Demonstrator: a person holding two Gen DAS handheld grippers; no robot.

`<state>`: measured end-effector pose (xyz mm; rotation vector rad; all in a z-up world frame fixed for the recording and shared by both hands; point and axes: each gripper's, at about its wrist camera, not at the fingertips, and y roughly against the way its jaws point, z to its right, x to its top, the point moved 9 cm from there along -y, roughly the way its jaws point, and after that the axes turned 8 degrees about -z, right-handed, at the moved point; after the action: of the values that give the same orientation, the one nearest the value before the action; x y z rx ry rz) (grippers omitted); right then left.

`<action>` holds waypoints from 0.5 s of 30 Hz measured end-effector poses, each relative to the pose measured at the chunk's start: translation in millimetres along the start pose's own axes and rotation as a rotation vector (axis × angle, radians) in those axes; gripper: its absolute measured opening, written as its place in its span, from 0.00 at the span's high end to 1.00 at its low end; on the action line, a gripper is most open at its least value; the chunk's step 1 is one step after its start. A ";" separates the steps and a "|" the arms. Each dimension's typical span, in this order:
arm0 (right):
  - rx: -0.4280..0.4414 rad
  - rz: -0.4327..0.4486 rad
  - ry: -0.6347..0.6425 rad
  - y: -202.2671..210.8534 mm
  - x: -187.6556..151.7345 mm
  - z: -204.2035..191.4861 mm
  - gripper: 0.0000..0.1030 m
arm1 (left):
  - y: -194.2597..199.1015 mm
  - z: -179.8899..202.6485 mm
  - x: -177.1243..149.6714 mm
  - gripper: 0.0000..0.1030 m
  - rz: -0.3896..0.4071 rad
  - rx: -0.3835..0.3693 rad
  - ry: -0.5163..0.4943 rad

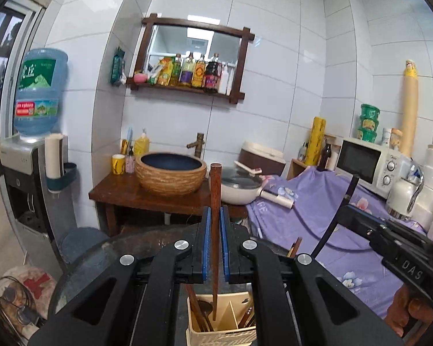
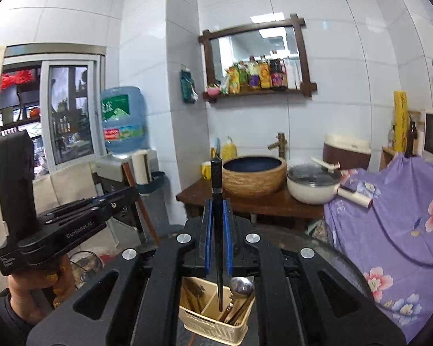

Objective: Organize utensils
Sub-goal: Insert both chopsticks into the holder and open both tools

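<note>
Both grippers' fingers are gripping chopsticks: the left gripper (image 1: 215,248) a brown chopstick (image 1: 215,216), the right gripper (image 2: 217,236) a black chopstick (image 2: 217,201), above a cream utensil holder (image 2: 213,325) in a white-tiled kitchen; a wooden desk (image 1: 147,196) is carrying a basin (image 1: 170,173) at the far wall.

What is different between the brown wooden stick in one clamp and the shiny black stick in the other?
The brown wooden chopstick in the left gripper is matte reddish wood; the glossy black chopstick in the right gripper has a thin silver band. The brown one's tip hangs over the left compartment of the beige utensil caddy, the black one's over the middle. Both are held upright, tips down.

basin (image 1: 170,176) | faucet (image 1: 197,144) | pot (image 1: 239,189) | microwave (image 1: 366,163) | water jug (image 1: 39,92) | purple floral cloth (image 2: 389,222)
</note>
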<state>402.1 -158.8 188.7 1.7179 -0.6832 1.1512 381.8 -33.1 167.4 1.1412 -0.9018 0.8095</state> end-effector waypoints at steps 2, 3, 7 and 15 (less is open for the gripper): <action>0.004 -0.025 -0.023 -11.0 -14.5 7.0 0.92 | -11.9 -4.7 -17.0 0.94 -0.027 0.010 0.008; 0.003 -0.039 -0.032 -16.6 -22.3 9.9 0.92 | -15.8 -6.1 -22.6 0.94 -0.036 0.010 0.011; 0.007 -0.084 -0.077 -34.1 -47.6 19.8 0.92 | -32.8 -11.4 -50.8 0.94 -0.091 0.013 0.020; 0.001 -0.141 -0.112 -51.7 -73.1 31.0 0.92 | -52.4 -17.5 -82.9 0.94 -0.164 0.023 0.028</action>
<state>427.3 -168.7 97.9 1.8120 -0.6190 0.9639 396.7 -34.6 68.9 1.2041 -0.7664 0.7017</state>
